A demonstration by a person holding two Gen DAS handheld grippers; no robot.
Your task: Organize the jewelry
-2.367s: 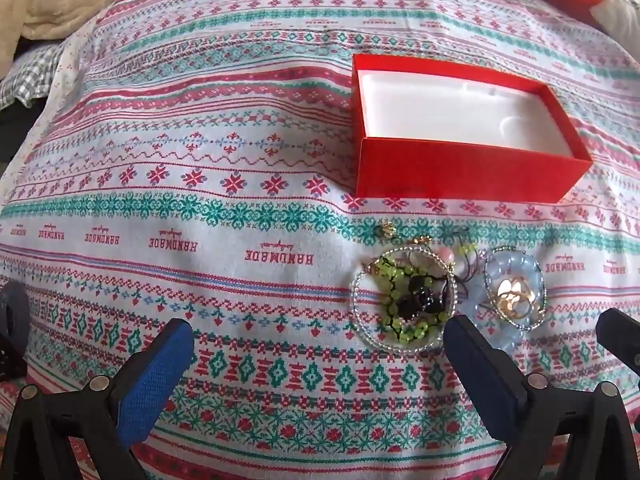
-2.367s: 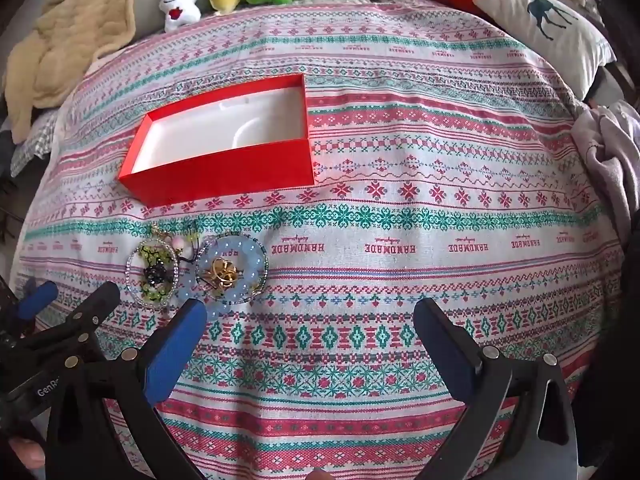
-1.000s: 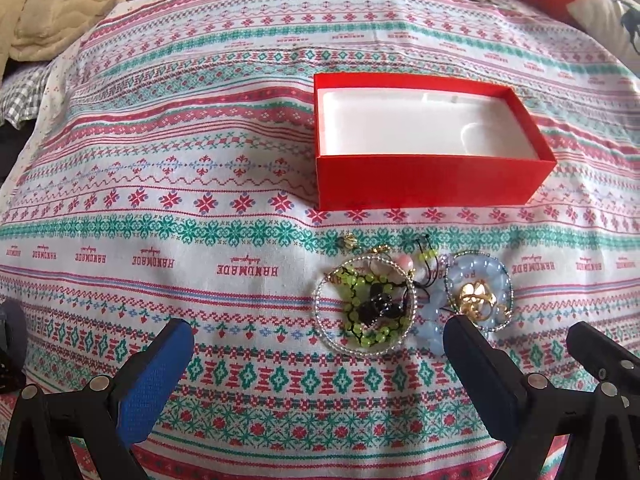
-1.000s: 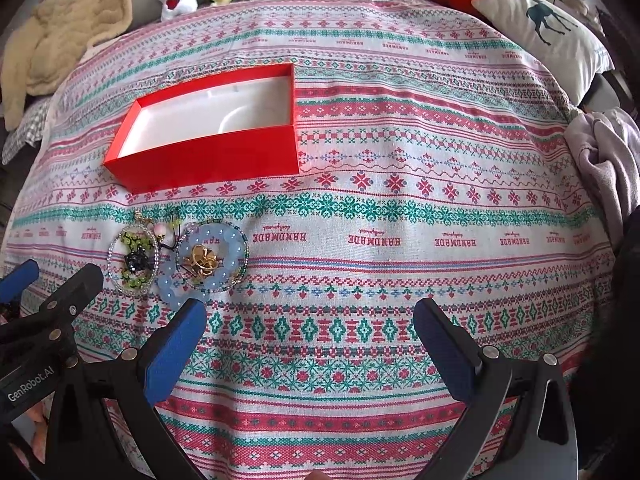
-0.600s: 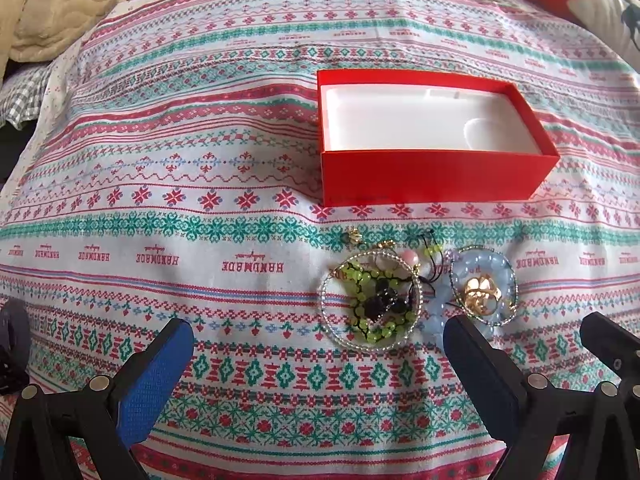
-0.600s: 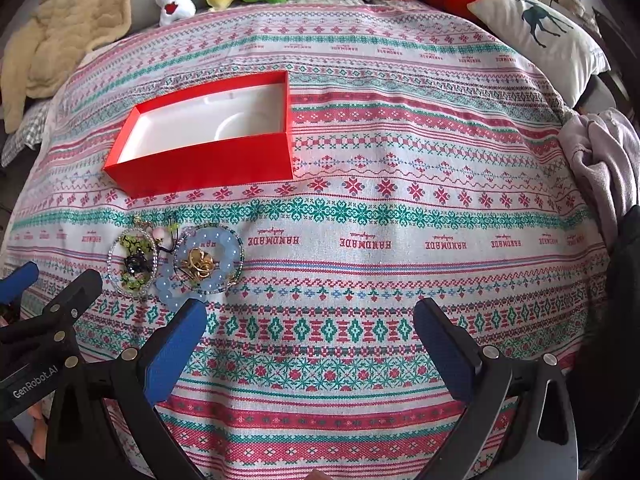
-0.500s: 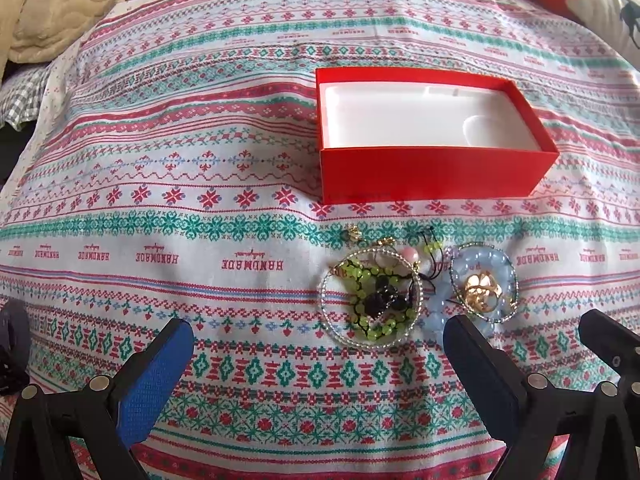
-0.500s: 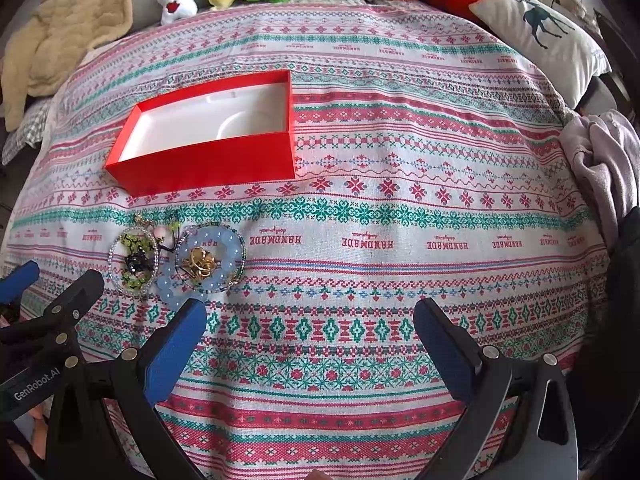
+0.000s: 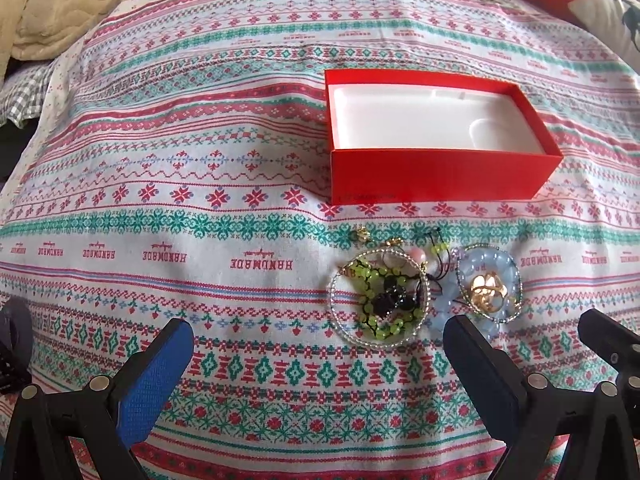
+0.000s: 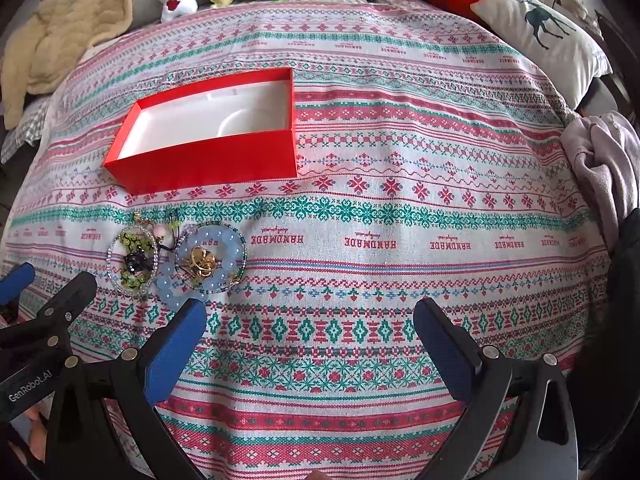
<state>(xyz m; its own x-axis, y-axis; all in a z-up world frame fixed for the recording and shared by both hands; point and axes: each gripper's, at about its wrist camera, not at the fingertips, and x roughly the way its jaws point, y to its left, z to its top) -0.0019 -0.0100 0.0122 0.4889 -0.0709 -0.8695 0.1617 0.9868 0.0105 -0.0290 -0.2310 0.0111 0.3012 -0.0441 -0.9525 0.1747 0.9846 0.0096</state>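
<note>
Left wrist view: the bed [image 9: 240,160] carries a patterned cloth [image 9: 200,208], and on it a red box [image 9: 440,176] stands open, its white inside bare, long axis across my view. The jewelry [image 9: 424,292] lies in a heap on the cloth just in front of the box's near wall, apart from it.

The heap reads as two clusters side by side: a clear bead ring [image 9: 380,300] around green and black beads, and a pale blue bracelet [image 9: 486,280] around gold pieces [image 9: 486,295]. The strands look tangled; I cannot separate the items.

Deciding relation: the heap lies ahead of my left gripper [image 9: 316,364] and toward its right finger, which nearly meets the blue bracelet. From my right gripper [image 10: 310,340] the heap sits ahead and left, beyond the left finger, so I judge the left hand better lined up.

Both grippers are spread wide and hold nothing, low over the cloth, pointing toward the box. Nothing is boxed yet; I judge the first pick is next.
</note>
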